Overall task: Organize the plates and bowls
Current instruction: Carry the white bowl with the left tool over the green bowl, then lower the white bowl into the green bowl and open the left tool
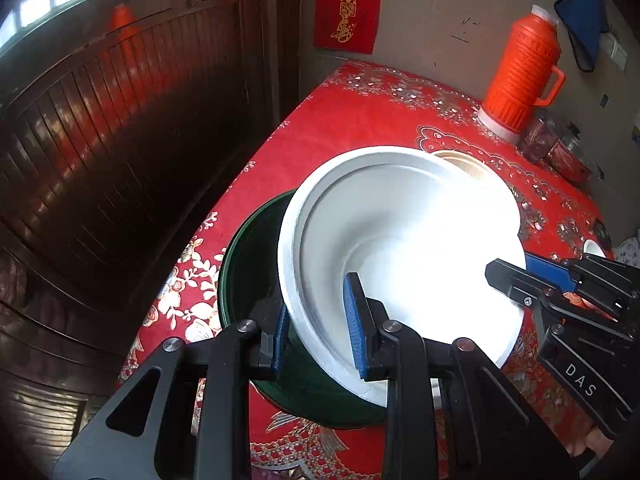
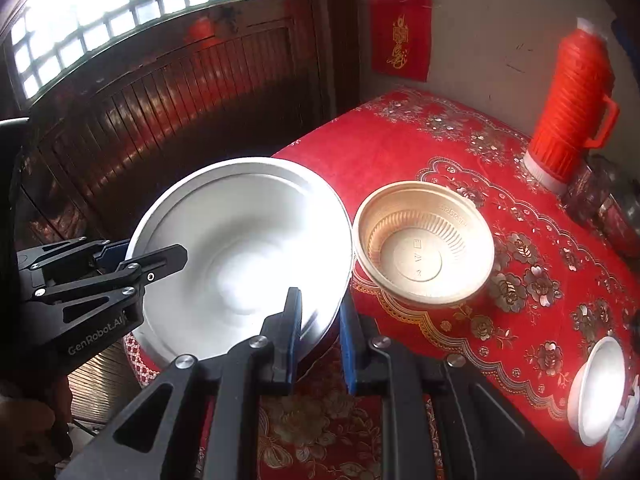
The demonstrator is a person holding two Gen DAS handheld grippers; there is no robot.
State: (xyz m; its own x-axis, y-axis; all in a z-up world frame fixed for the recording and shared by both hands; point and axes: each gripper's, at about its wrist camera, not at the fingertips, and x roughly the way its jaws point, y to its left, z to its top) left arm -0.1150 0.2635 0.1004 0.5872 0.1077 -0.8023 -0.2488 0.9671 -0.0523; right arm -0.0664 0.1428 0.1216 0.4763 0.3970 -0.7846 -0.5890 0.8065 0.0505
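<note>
Tablecloth in red carries a white plate at the tabletop's left edge, apparently atop a green bowl. Left gripper and right gripper both pinch its rim; uneven release could tip it off.

Both grippers closed in on one rim from opposite sides

The left gripper reaches forward with its two blue-padded fingers straddling the near rim of a white plate, one finger inside the rim and one outside; whether the pads press the rim cannot be told. The right gripper comes in from the opposite side, its fingers likewise set either side of the rim, the inner pad lying over the plate's inner face and the outer one below its edge. Each gripper shows in the other's wrist view, the fingers narrowly parted around the rim.
</note>
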